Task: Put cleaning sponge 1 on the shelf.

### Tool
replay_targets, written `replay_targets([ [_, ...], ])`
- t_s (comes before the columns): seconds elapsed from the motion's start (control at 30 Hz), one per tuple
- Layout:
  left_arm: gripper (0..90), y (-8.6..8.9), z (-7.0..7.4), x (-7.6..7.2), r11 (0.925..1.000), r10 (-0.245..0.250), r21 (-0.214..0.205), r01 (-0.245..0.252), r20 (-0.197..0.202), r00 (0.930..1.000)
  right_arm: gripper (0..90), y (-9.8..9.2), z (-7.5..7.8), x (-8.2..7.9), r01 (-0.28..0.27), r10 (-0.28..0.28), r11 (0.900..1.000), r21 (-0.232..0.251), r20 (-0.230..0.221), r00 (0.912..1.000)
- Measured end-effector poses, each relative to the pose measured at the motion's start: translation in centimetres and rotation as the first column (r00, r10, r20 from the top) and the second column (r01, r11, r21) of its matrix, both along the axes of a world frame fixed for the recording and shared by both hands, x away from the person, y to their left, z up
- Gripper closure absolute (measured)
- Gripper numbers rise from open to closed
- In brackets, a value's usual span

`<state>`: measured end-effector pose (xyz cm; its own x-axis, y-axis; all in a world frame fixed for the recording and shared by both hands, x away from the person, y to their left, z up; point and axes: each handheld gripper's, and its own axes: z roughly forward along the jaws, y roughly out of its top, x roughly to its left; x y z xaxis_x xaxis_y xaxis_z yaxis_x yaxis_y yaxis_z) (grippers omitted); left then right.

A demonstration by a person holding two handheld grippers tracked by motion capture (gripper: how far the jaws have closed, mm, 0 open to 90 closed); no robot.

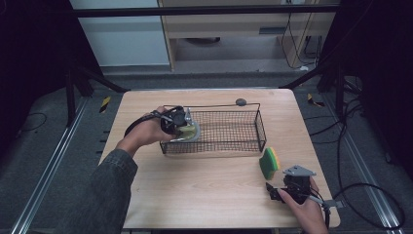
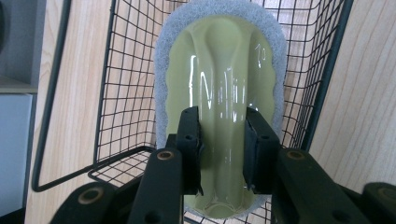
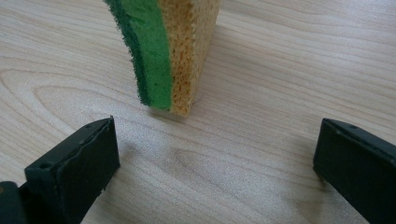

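Observation:
A scrubber with a pale green plastic handle and a grey pad (image 2: 219,70) hangs inside the black wire basket (image 1: 260,124) at its left end. My left gripper (image 2: 223,144) is shut on the handle's raised ridge; from above, that left gripper (image 1: 182,126) sits over the basket's left rim. A green and yellow sponge (image 1: 269,162) stands on edge on the table right of the basket's front corner. The same sponge (image 3: 168,51) stands just beyond my right gripper (image 3: 215,163), which is open with bare table between its jaws. The right gripper (image 1: 272,191) rests near the table's front right.
The wooden table (image 1: 204,195) has bare room in front of the basket. A small dark round object (image 1: 240,102) lies behind the basket's back rim. Cables and a dark frame surround the table on the floor.

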<state>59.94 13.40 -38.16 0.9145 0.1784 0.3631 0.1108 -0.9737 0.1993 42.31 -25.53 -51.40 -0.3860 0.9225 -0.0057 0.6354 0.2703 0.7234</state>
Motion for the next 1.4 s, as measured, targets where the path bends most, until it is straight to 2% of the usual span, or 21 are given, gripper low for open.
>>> replay_targets([
  [0.43, 70.4, -0.2, -0.9, 0.3, 0.9999, 0.007, 0.008, -0.007, -0.029, 0.9996, 0.5, 0.0, 0.0, 0.0, -0.001, 0.001, 1.0000, 0.000, 0.000, 1.0000],
  [1.13, 70.4, -0.3, -1.2, 0.5, 0.9999, 0.013, 0.009, -0.012, -0.037, 0.9992, 0.5, 0.0, 0.0, 0.0, -0.001, 0.001, 1.0000, -0.001, 0.000, 1.0000],
  [1.4, 70.3, -0.5, -1.8, 0.7, 0.9998, 0.016, 0.014, -0.016, -0.046, 0.9988, 0.5, 0.0, 0.0, 0.0, -0.001, 0.001, 1.0000, 0.000, 0.000, 1.0000],
])
